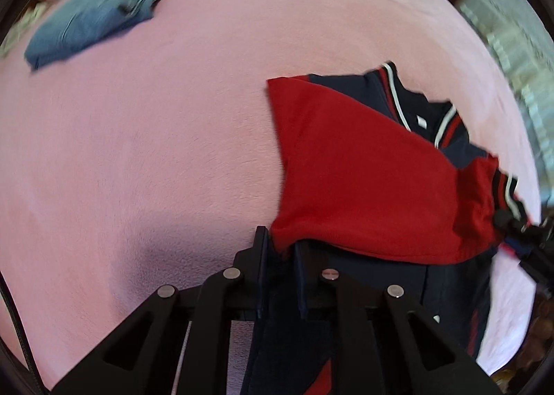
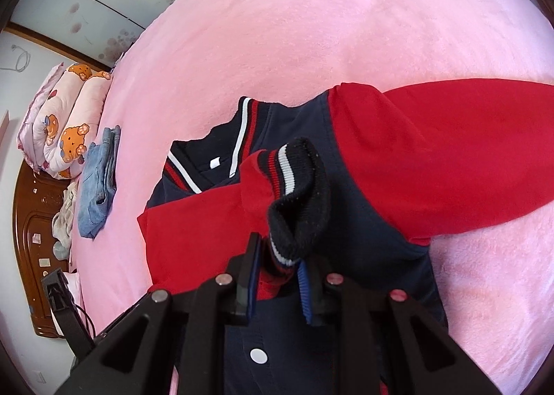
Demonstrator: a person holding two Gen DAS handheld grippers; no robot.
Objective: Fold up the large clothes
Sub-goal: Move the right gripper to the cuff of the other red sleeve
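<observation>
Black linkage arms fill the foreground of both views, and between them the right gripper [image 2: 277, 256] is clenched on the striped knit cuff [image 2: 297, 187] of one red sleeve [image 2: 207, 222], lifted over the navy jacket [image 2: 363, 222] spread on the pink blanket [image 2: 311, 31]; the left gripper [image 1: 280, 249] pinches the fabric where that sleeve folds back at the jacket's near side. From the cuff the sleeve runs leftward across the chest, collar [image 2: 242, 125] beyond, the other sleeve [image 2: 450, 152] outstretched right; folded jeans [image 2: 97, 183] lie far off by the pillows [image 2: 65, 118].
</observation>
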